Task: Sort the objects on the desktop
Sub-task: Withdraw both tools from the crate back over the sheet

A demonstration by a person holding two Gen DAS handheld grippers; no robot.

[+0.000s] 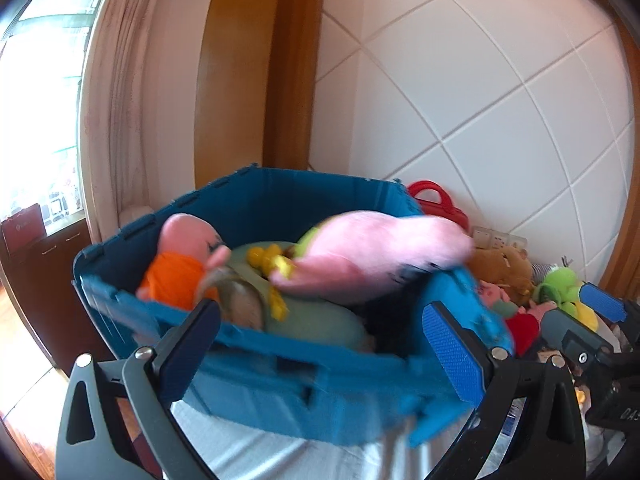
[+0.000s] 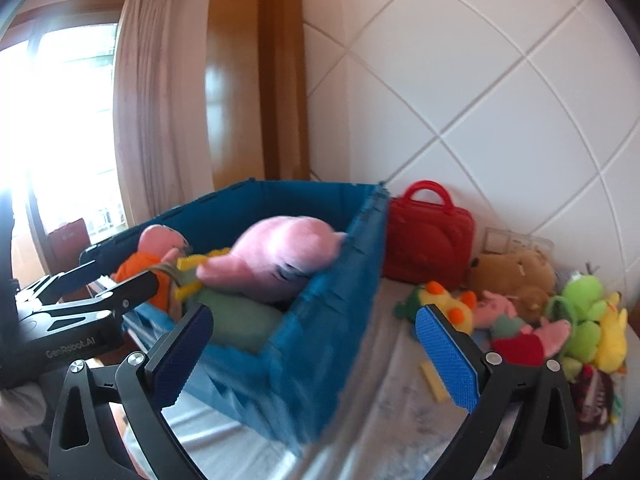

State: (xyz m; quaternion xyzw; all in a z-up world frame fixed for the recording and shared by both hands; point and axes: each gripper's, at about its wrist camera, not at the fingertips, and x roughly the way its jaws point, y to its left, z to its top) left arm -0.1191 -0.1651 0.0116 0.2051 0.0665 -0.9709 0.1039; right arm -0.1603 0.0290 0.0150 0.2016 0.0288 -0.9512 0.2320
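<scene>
Looking along my left gripper point(image 1: 324, 344), I see its jaws spread wide and holding nothing, with the blue crate point(image 1: 280, 384) straight ahead between and beyond the blue pads point(image 1: 456, 356). Inside the crate, at its left end, sits a pink doll in an orange top point(image 1: 180, 264); to the right of that lie yellow bricks point(image 1: 264, 258) on a green cushion point(image 1: 320, 316), and a pink plush point(image 1: 380, 252), blurred, sprawls over the crate's right rim, above the jaws and touching neither finger. Right of the crate I see my right gripper point(image 2: 316, 356), also released and empty, its left finger in front of the crate's near wall. Just beyond the crate's right corner stands a red toy case point(image 2: 430, 236). Farther right of the crate, a heap of soft toys lies on the white cloth point(image 2: 384, 392): a brown plush point(image 2: 516, 276), a green frog point(image 2: 580, 300) and a yellow duck point(image 2: 448, 304), all well clear of both sets of jaws.
</scene>
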